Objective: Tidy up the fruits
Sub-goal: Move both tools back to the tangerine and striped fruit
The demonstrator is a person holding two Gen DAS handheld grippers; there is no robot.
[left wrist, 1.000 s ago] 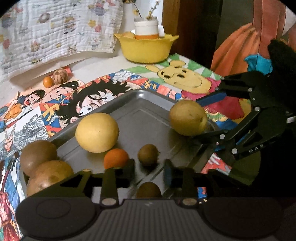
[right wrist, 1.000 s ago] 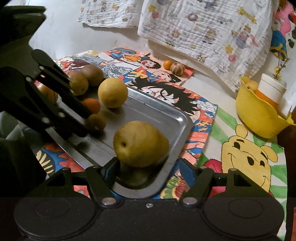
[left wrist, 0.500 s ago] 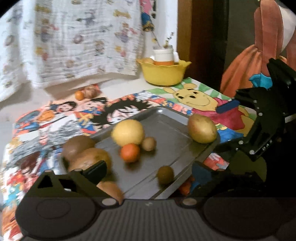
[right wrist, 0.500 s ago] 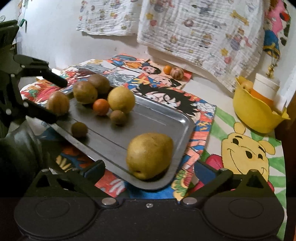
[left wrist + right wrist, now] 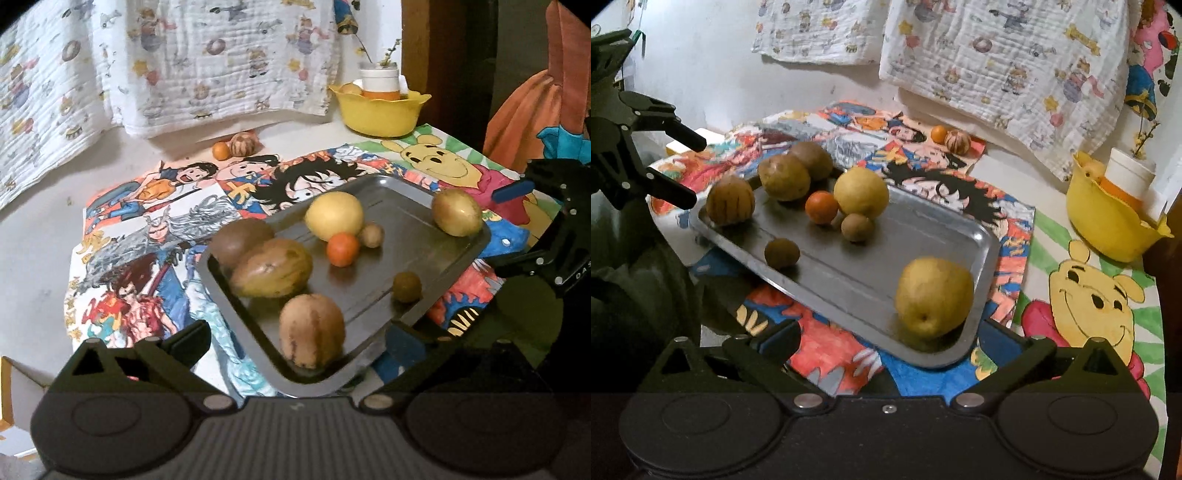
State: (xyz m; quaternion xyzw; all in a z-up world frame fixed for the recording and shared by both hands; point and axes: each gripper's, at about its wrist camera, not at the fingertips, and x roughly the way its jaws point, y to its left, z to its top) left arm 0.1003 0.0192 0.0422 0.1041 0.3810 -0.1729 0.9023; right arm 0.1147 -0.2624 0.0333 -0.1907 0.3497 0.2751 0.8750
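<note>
Fruit gathered on a metal tray (image 5: 988, 236) atop a cartoon-print cloth (image 5: 166, 206).
Left gripper (image 5: 295, 341) and right gripper (image 5: 886, 338) both just opened wide, empty; pear (image 5: 934, 295) at the tray's near corner, orange (image 5: 821, 206), lemon (image 5: 861, 192) and brown fruits (image 5: 783, 177) farther along.

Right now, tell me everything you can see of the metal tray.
The metal tray is a shallow rectangle of dull grey steel with rounded corners and a low raised rim, lying flat on the cartoon cloth. It holds eight fruits: most cluster at one end, with a yellow pear alone near the opposite corner. Both grippers are open and neither touches it.
</note>
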